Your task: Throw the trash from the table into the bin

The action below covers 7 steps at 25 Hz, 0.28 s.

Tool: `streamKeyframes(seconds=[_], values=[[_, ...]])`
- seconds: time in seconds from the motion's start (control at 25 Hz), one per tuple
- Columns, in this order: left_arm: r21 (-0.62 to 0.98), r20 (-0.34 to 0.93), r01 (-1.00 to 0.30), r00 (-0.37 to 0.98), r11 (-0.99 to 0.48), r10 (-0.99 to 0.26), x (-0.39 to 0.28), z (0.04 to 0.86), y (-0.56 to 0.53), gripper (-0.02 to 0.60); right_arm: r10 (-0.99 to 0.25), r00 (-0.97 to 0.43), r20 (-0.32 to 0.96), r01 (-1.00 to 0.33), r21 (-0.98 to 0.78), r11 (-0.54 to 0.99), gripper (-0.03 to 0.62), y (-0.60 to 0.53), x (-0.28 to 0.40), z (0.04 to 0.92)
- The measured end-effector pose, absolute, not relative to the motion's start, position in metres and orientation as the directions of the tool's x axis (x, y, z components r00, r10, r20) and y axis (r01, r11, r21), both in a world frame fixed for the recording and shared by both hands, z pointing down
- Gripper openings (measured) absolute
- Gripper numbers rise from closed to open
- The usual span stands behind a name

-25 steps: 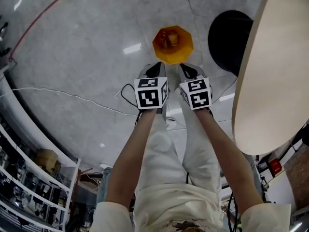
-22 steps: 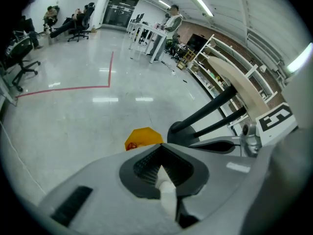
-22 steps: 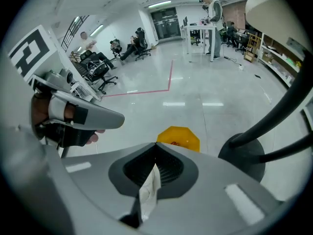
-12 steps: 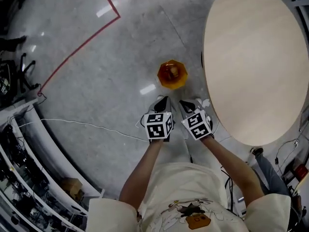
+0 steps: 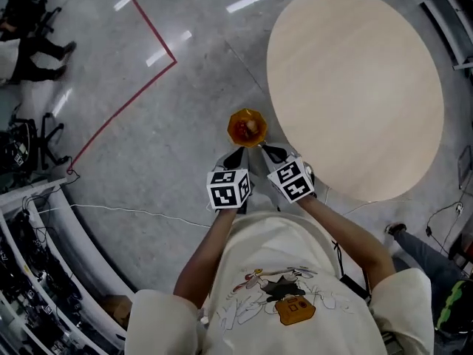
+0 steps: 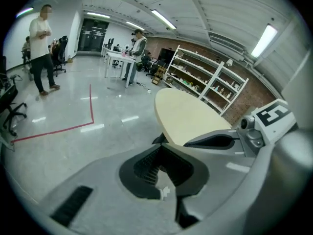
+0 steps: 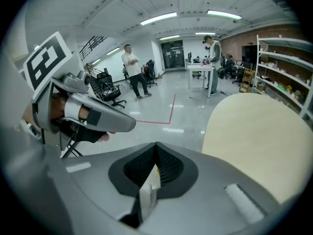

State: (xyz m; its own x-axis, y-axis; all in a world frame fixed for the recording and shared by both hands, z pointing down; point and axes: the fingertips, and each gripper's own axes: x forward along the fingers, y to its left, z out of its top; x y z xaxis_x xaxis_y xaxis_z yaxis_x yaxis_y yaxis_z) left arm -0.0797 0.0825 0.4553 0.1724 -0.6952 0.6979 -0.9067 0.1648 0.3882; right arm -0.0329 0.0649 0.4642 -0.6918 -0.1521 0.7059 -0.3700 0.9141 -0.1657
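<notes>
left gripper (image 5: 236, 155): my jaws lie pressed together along their length with nothing clamped. The pale fleck low in the slit I take for floor (image 5: 162, 161) showing through.
right gripper (image 5: 269, 151): these jaws are also closed flat on each other. A shiny sliver with a touch of yellow shows at their root, and I cannot tell if it is a scrap or only what lies beyond the slit.
table (image 5: 355, 87): round and pale, with its top bare in every view.
bin (image 5: 231, 130): orange and eight-sided, standing on the floor just beside the table's near edge.
trash (image 5: 248, 126): the only candidate is a reddish-yellow clump inside the bin, too small to name.
stance: I hold both grippers side by side, close together, angled down toward the bin.
progress: I judge the job done or all but done, since nothing is left on the table.
handling: my guess is light, soft, crumpled wrapper stuff that gives under my pads, may slip or spring open, and is not fragile.
where to hold: I would pinch a bunched fold or edge rather than a smooth face, squeezing gently.
</notes>
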Motion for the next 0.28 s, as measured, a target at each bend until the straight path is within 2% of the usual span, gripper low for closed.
streamKeyframes(seconds=[0.28], values=[[0.362, 0.675, -0.93, 0.216, 0.062, -0.706, -0.021, 0.401, 0.089, 0.006, -0.255, -0.742, 0.62, -0.434, -0.154, 0.888, 0.006, 0.058, 0.012, 0.408]])
